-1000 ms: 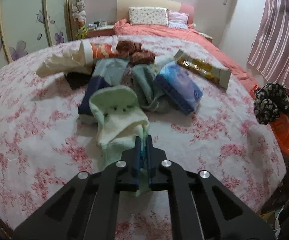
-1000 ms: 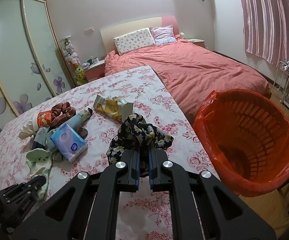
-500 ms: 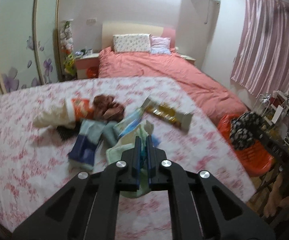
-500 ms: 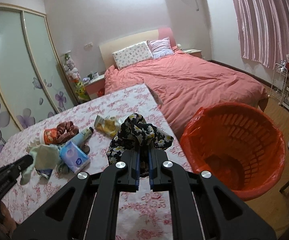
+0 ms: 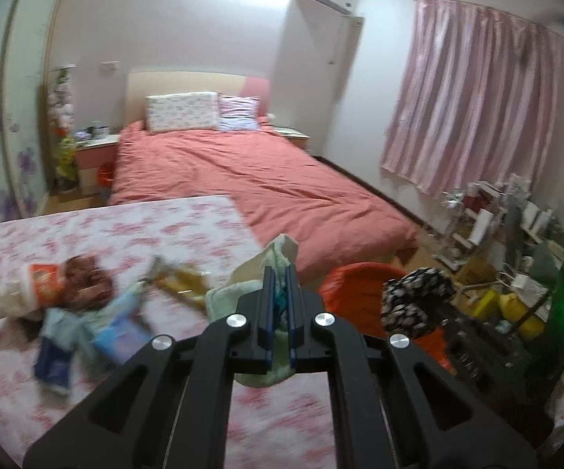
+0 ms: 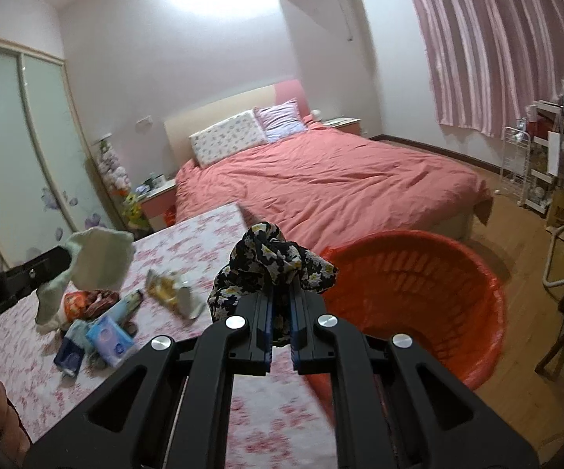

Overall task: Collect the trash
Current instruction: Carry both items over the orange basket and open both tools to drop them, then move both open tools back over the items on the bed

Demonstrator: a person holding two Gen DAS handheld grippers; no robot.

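Item 1: pale green cloth (image 5: 260, 269), pinched in my left gripper (image 5: 277, 305), jaws closed on a fold near its middle. It hangs in the air above the floral-covered table (image 5: 133, 230). Soft, limp, light; loose ends droop on both sides, so I judge that a bunched central fold is the safest hold.

Item 2: black floral cloth (image 6: 270, 262), clamped in my right gripper (image 6: 280, 312), bunched above the jaws. Equally soft and light, probably no slip risk, but trailing edges may snag.

Item 3: red bin (image 6: 418, 289), at 3 o'clock of the right gripper, beside the table edge. It looks open-topped and rigid.

Item 4: remaining pile (image 6: 98, 320) of packets and wrappers on the table, at 9 o'clock. The wrappers are probably crinkly and slick, best taken by an edge.
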